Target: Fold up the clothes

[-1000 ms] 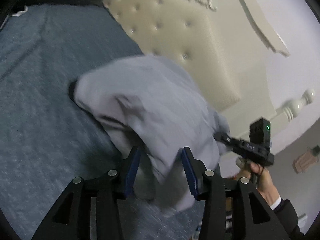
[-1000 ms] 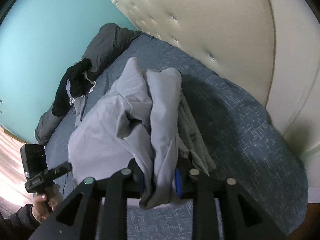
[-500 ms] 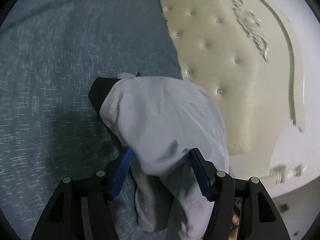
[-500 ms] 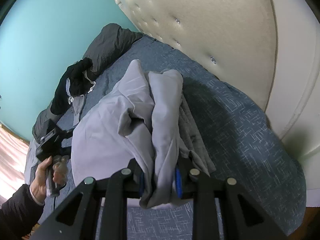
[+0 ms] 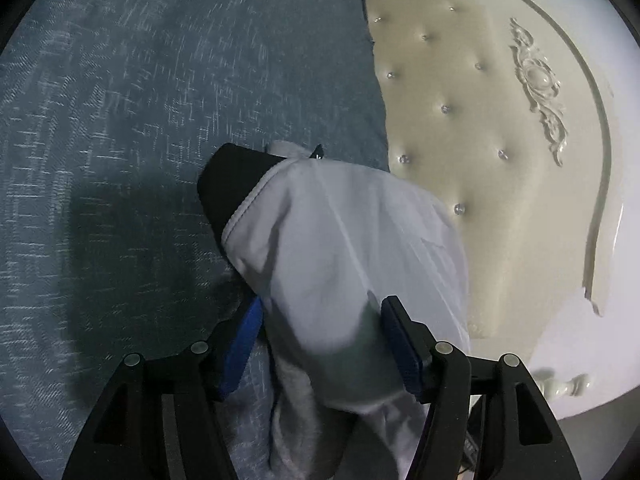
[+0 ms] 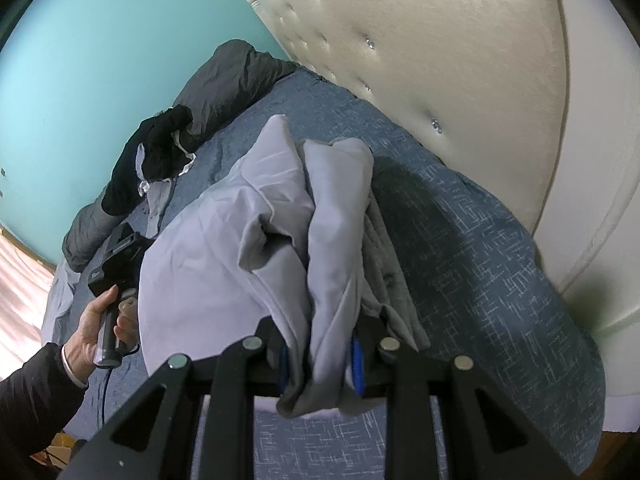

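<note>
1. A bed covered in a blue woven bedspread fills the scene, with a cream tufted headboard at its far end and a turquoise wall beyond.
2. One pale grey garment lies bunched on the bedspread, just in front of the headboard, with a black inner patch showing at its neck in the left wrist view.
3. The right gripper is nearly closed, its blue pads clamped on a thick gathered fold of the garment at the end farthest from the headboard.
4. The left gripper stands fairly wide; cloth drapes between its blue pads, but neither pad appears to press on it, so it seems released.
5. The person's left hand, in a dark sleeve, grips the handle of that tool beside the garment.
6. Judged advice for the step in hand: the garment looks crumpled, so the free gripper should take a clean edge or corner, not a bundle, and draw it flat before any fold.
7. Count: two grippers, one grey garment, one pile of dark clothes near the headboard's far corner, and one dark grey quilt behind it.
</note>
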The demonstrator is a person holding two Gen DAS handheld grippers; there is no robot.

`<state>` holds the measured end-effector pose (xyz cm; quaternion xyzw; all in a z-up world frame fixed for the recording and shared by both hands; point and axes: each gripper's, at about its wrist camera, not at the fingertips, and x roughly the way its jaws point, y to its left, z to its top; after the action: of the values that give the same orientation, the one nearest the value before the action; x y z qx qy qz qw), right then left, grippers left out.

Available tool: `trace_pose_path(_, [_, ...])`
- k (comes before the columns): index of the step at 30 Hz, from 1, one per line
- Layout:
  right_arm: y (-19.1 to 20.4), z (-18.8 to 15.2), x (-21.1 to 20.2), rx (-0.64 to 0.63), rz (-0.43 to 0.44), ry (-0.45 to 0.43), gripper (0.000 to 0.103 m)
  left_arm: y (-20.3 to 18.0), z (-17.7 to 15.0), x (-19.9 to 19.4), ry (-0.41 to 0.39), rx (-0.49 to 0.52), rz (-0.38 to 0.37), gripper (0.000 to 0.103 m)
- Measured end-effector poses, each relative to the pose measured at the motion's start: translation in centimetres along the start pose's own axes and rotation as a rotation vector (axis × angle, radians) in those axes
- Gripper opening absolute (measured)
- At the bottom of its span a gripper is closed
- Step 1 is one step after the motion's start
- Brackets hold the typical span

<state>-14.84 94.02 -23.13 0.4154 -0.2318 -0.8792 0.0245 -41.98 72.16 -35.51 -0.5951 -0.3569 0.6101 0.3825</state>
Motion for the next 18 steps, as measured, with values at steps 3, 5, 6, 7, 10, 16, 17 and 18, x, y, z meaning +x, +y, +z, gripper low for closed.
trace_pose_path(3, [0.5, -0.2, -0.1, -0.021, -0.016, 0.002, 0.023, -0.1, 0.6, 1.4, 0.003, 0.016, 0.005, 0.067])
trace_pose_path(5, [0.8, -0.2, 0.0, -0.038, -0.026, 0.000, 0.023, -0.4, 1.0, 2.1, 0.001, 0.049, 0.018, 0.066])
trace_pose_path(6, [0.8, -0.2, 0.0, -0.045, -0.028, -0.002, 0.023, -0.7, 1.2, 2.4, -0.001, 0.073, 0.031, 0.061])
trace_pose_path(7, [0.9, -0.3, 0.1, -0.053, -0.029, -0.004, 0.023, -1.1, 1.3, 2.5, -0.006, 0.104, 0.051, 0.051])
trace_pose_path(10, [0.9, -0.5, 0.2, -0.064, -0.026, -0.010, 0.022, -3.4, 1.6, 2.3, -0.041, 0.227, 0.111, 0.024])
trace_pose_path(16, [0.3, -1.1, 0.6, -0.063, -0.030, -0.020, 0.021, -12.4, 0.1, 0.8, -0.172, 0.606, 0.143, 0.015])
trace_pose_path(17, [0.1, -1.2, 0.6, -0.058, -0.030, -0.021, 0.021, -13.6, 0.0, 0.6, -0.188, 0.643, 0.136, 0.015])
trace_pose_path(18, [-0.1, -1.3, 0.6, -0.051, -0.028, -0.025, 0.021, -14.5, 0.0, 0.8, -0.193, 0.672, 0.141, 0.015])
